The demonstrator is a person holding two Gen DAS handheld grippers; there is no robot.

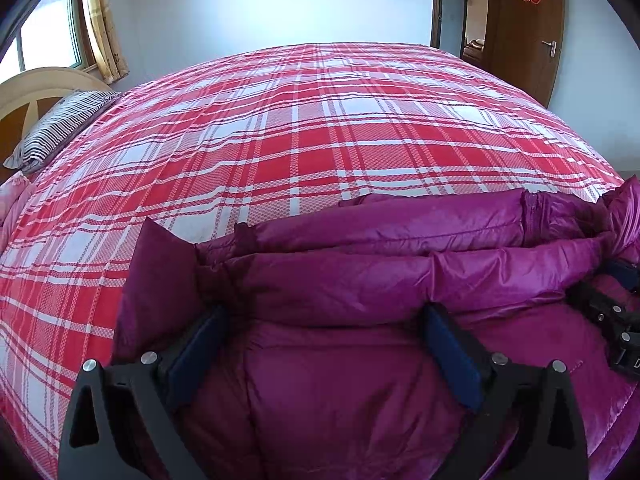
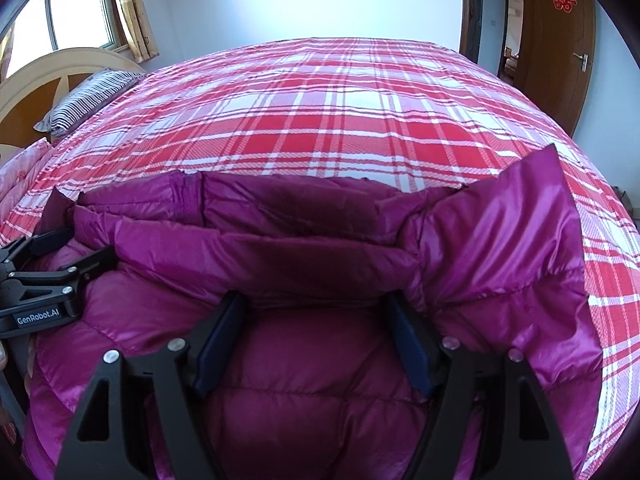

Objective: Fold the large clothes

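Resting wide-open hand-held gripper (image 2: 316,328) on jacket (image 2: 304,392).

Magenta quilted down jacket (image 1: 360,360) (image 2: 304,380), shiny fabric, fills lower half of both wrist frames, lying bunched on a red-and-white plaid sheet. Thick rolled fold crosses mid-frame; one flap stands raised at right of right-wrist frame, another corner peaks left of centre in left-wrist frame
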